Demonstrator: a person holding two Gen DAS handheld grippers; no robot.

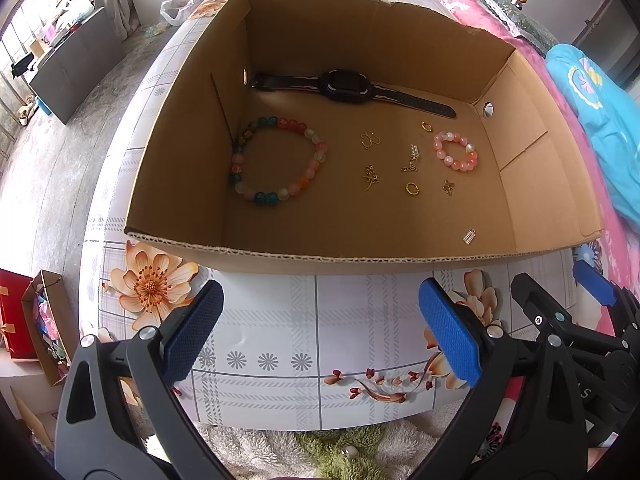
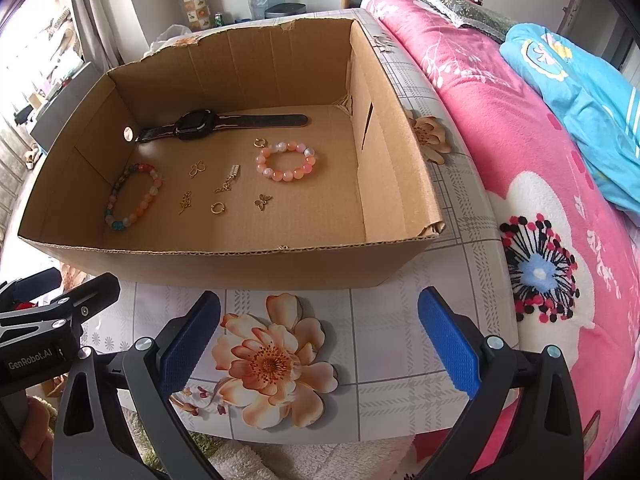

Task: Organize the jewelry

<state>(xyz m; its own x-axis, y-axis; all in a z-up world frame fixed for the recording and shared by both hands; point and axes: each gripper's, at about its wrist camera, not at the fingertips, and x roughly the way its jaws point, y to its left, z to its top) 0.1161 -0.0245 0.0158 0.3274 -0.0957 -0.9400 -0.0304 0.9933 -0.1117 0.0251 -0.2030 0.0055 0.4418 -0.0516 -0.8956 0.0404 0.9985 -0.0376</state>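
**Both grippers wait outside the box, nothing held**

Here, the open brown cardboard box (image 1: 360, 248) stands on the tabletop with the floral checked cloth (image 1: 280, 320), and all the jewelry lies flat on its floor. In the left wrist view, the black wristwatch with a striped strap (image 1: 348, 85) lies stretched along the far wall at 12 o'clock. The large bracelet of mixed coloured beads (image 1: 276, 160) is at about 9 o'clock, close to the left wall. The small bracelet of pink and orange beads (image 1: 456, 151) is at about 2 o'clock. Between the two bracelets, small gold charms and rings (image 1: 412, 188) are spread apart from each other, probably so that each can be picked alone. One small silver clasp piece (image 1: 469, 236) lies apart at 5 o'clock, near the front wall.

The left gripper (image 1: 320, 332) and the right gripper (image 2: 320, 336) both hover over the cloth in front of the box, at 6 o'clock of it. The jaws of both are spread wide and hold nothing. In my judgement this is a ready position: wide jaws can go down over a bracelet. The thin flat charms will be harder to pinch from the cardboard.
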